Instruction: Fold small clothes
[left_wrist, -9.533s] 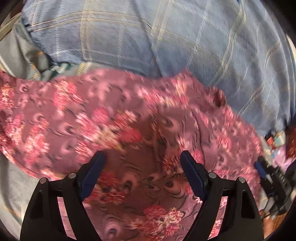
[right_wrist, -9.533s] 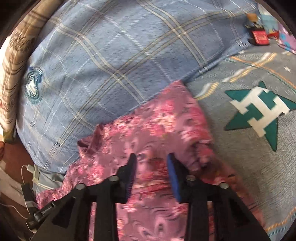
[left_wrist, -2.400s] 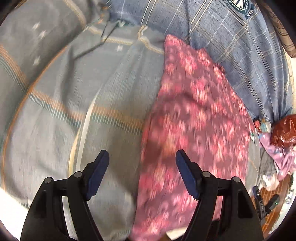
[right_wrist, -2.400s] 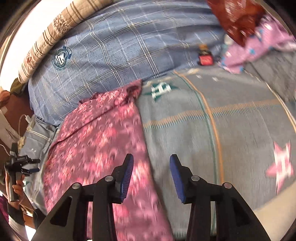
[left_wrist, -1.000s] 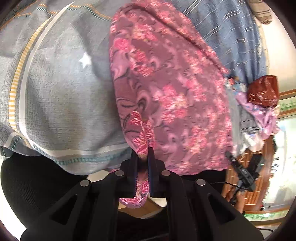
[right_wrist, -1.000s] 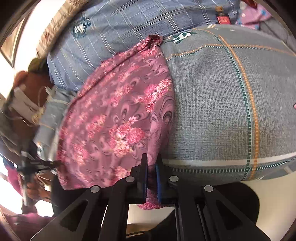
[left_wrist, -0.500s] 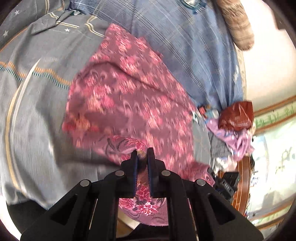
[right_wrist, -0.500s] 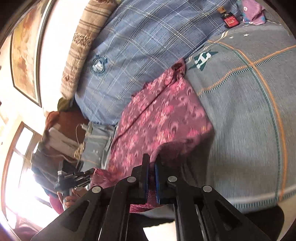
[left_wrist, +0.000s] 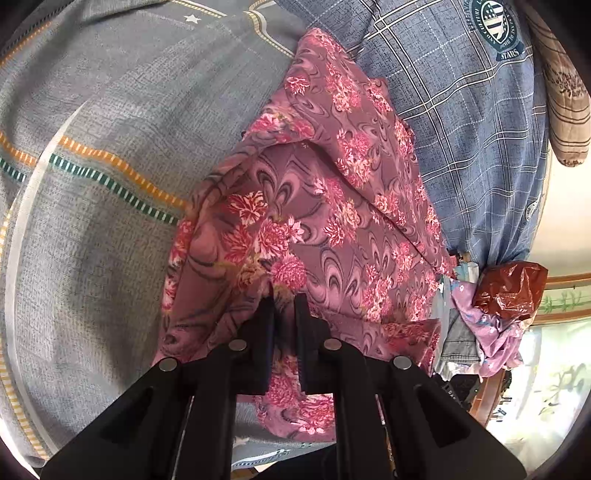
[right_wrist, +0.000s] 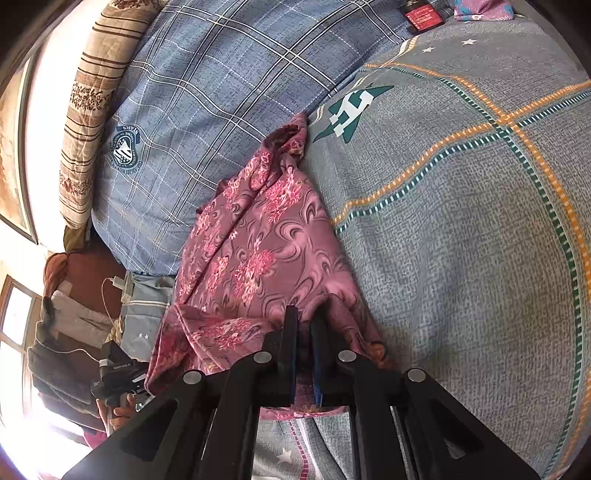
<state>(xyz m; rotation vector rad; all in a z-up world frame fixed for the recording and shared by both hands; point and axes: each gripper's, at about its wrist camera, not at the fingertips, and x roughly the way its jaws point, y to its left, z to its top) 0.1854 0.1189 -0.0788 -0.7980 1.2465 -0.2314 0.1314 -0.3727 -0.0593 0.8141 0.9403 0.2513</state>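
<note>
A purple floral garment (left_wrist: 332, 206) lies on the grey bedspread (left_wrist: 92, 184), its far end against a blue plaid pillow (left_wrist: 461, 122). My left gripper (left_wrist: 283, 295) is shut on the garment's near edge, which is lifted and folded over the part lying flat. In the right wrist view the same garment (right_wrist: 258, 251) lies beside the bedspread (right_wrist: 461, 221), and my right gripper (right_wrist: 303, 314) is shut on its other near corner, also raised. The left gripper (right_wrist: 114, 373) shows at the lower left of the right wrist view.
The blue plaid pillow (right_wrist: 221, 92) and a striped brown bolster (right_wrist: 88, 96) lie at the head of the bed. A red-brown bag (left_wrist: 509, 288) and a lilac cloth (left_wrist: 491, 332) sit by the bed's edge. A red box (right_wrist: 421, 16) lies beside the pillow.
Both grippers closed on the garment's near edge and lifted it forward over the rest. The fold has advanced toward the pillow since half a second ago.
</note>
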